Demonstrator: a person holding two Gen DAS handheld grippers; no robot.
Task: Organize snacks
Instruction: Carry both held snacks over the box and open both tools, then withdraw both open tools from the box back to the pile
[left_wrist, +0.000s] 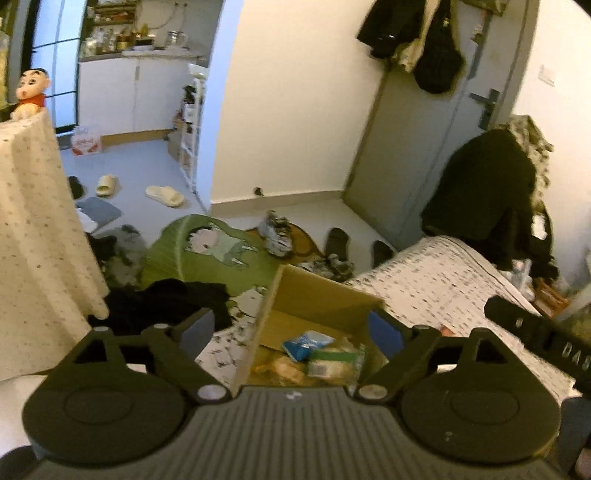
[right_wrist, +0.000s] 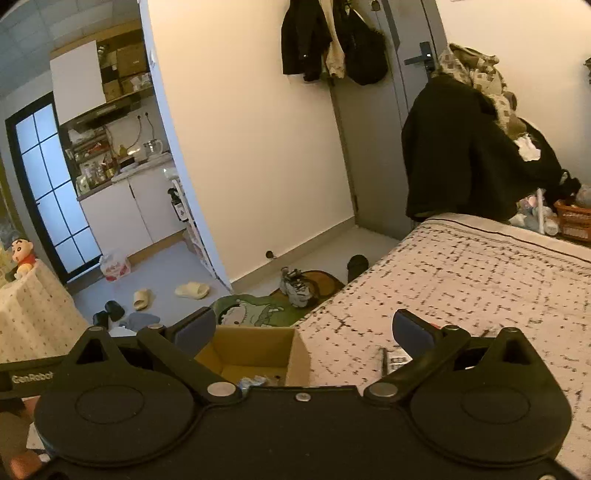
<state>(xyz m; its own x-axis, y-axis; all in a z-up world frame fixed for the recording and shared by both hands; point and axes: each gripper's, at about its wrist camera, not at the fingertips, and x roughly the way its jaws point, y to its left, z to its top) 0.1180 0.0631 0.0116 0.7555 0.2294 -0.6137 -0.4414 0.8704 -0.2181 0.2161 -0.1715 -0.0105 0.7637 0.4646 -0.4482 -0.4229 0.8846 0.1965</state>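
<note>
The snack packets (left_wrist: 321, 354) lie in the open cardboard box (left_wrist: 317, 299), a blue one beside a green-labelled one, directly below and between the fingers of the left claw (left_wrist: 291, 332). Its jaws stand wide apart with nothing between them. The box sits on the bed (right_wrist: 461, 280), at its edge. The right claw (right_wrist: 304, 330) is also wide apart and empty; the box is under its left finger, and a small packet (right_wrist: 397, 358) lies on the bed near its right finger.
</note>
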